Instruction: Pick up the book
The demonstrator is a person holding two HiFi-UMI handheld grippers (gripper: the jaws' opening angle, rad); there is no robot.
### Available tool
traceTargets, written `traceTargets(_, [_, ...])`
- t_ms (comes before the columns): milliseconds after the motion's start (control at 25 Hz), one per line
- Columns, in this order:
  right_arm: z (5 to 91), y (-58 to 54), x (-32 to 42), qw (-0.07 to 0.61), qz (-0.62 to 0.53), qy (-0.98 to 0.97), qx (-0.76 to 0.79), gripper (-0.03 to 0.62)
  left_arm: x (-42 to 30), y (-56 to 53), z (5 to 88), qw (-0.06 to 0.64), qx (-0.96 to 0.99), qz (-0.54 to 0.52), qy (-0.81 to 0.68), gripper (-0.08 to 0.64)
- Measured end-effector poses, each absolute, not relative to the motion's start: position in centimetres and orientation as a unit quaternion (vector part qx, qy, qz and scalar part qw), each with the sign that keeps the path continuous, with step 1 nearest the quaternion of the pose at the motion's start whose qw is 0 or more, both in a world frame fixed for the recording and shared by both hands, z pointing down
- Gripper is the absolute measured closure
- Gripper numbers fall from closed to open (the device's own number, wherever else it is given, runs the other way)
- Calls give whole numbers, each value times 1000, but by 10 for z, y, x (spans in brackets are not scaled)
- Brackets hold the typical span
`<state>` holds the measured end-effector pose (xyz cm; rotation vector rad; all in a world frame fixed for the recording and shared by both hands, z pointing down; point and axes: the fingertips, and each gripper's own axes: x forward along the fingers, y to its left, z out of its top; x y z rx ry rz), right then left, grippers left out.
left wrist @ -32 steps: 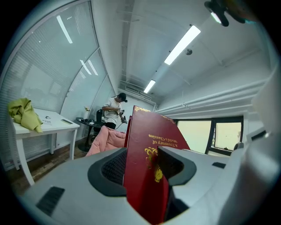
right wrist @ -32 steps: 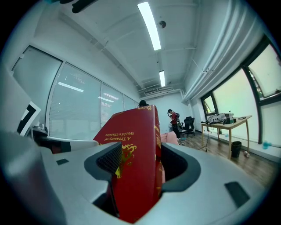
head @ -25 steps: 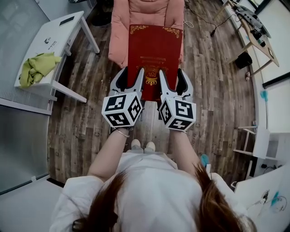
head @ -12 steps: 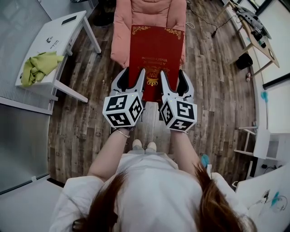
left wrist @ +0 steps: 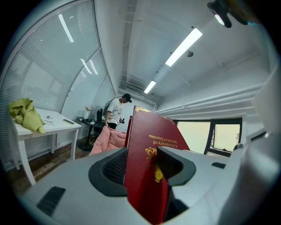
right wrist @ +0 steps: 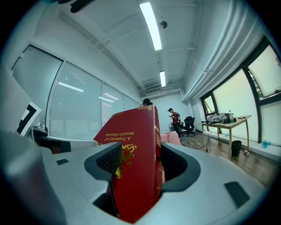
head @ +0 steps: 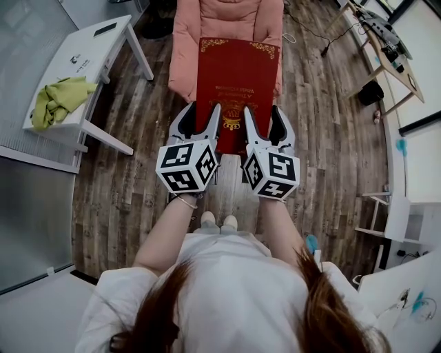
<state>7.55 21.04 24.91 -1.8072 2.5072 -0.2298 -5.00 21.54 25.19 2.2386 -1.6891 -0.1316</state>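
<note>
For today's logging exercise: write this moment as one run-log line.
stage: holding | left tongs: shut on red book | right tongs: shut on red book | red book: held out over pink armchair

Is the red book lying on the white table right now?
No, the red book is clamped in the left gripper and the right gripper, away from the white table.

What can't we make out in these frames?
- Head view: the near edge of the book is hidden behind the left tool and right tool.
- Head view: the cover print is too small to read.
- Head view: the pink chair seat is covered by the book.
- Gripper views: the book's lower edge is hidden between the jaws.
</note>
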Motion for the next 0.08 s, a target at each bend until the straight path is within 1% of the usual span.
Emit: traceTargets(80, [249, 212, 75, 20, -74, 808, -584, 314, -51, 216, 252, 167, 786, -46, -593, 360])
